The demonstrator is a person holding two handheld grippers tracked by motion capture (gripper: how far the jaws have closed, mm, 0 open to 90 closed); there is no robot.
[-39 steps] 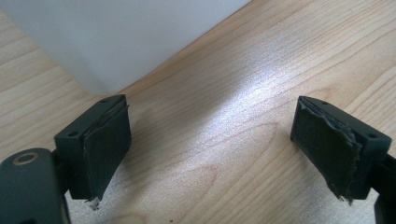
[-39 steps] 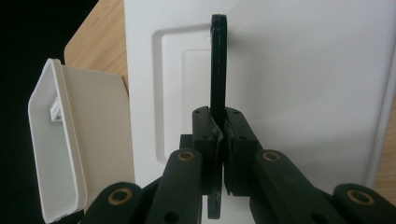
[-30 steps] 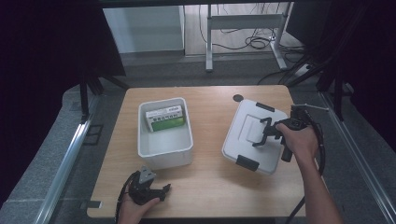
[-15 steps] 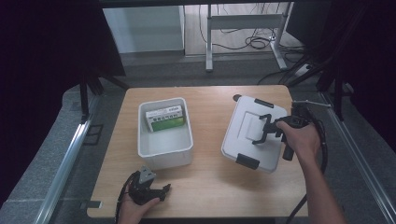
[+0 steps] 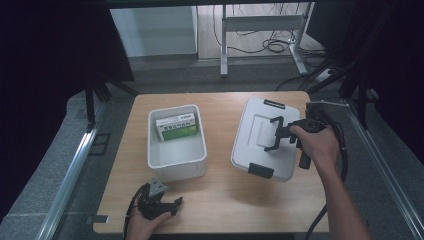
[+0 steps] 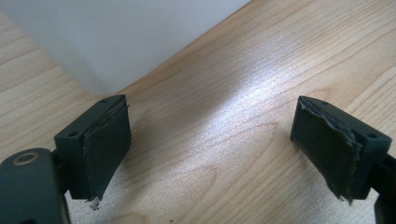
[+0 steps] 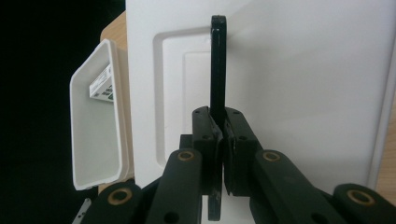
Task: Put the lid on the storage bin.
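One white lid, black handle, black latches

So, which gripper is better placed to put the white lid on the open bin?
The right gripper. Its fingers are already shut on the black handle of the lid. The left gripper rests open near the table edge, in front of the bin, holding nothing.
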